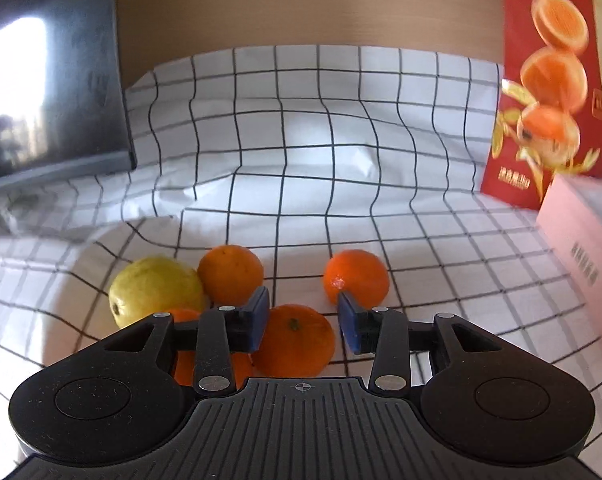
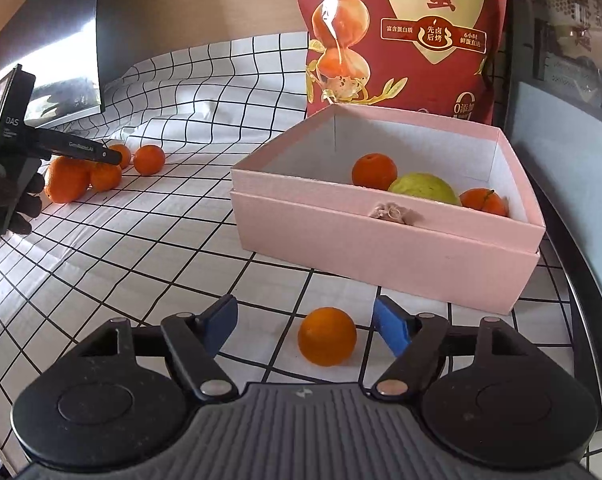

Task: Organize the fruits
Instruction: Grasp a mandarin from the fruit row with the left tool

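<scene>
My left gripper (image 1: 303,310) hangs open over a cluster of fruit on the checked cloth. An orange (image 1: 293,340) lies just below the gap between its blue pads, untouched. Around it lie a yellow-green fruit (image 1: 157,288), a second orange (image 1: 231,274) and a third orange (image 1: 357,278); another is mostly hidden under the gripper. My right gripper (image 2: 304,320) is open around a lone orange (image 2: 327,336), its pads clear of it. Behind that stands the pink box (image 2: 381,236), holding two oranges (image 2: 374,171) and a yellow-green fruit (image 2: 423,188).
A tall red snack bag (image 2: 401,36) stands right behind the box. A dark screen (image 1: 49,80) leans at the back left. A gloved hand (image 2: 21,204) carries the left gripper at the left edge of the right wrist view. The cloth (image 2: 161,240) between the cluster and the box is wrinkled.
</scene>
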A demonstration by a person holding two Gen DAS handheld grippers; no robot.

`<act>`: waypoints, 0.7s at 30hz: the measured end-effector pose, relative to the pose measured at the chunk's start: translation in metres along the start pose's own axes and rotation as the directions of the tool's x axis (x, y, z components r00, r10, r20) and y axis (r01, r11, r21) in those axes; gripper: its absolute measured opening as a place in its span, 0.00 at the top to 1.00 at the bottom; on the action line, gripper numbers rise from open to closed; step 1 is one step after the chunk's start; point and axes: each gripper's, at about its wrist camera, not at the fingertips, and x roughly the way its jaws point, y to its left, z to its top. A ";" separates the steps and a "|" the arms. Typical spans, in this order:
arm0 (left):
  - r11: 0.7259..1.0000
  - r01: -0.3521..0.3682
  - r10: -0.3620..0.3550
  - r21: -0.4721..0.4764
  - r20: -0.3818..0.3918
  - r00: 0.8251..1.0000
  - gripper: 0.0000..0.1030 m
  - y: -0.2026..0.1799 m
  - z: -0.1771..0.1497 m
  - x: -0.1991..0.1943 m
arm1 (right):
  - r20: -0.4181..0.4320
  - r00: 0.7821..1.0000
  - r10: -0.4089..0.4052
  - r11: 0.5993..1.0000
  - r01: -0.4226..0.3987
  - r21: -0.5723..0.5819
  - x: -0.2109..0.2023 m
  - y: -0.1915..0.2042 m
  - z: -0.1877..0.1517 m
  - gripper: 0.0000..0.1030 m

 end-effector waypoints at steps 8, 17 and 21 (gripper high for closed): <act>0.962 0.247 -0.249 -0.112 0.001 0.969 0.57 0.007 -0.006 -0.028 | 0.004 1.000 0.000 1.000 0.000 0.008 -0.001 0.000 -0.001 0.26; 0.991 0.134 -0.134 0.019 -0.006 0.991 0.56 -0.021 -0.020 -0.025 | 0.006 1.000 -0.010 1.000 0.010 0.011 -0.001 0.000 -0.002 0.26; 0.988 0.152 -0.152 0.018 -0.005 0.988 0.54 -0.024 -0.025 -0.024 | 0.003 1.000 -0.007 1.000 0.007 0.015 0.000 0.000 -0.002 0.26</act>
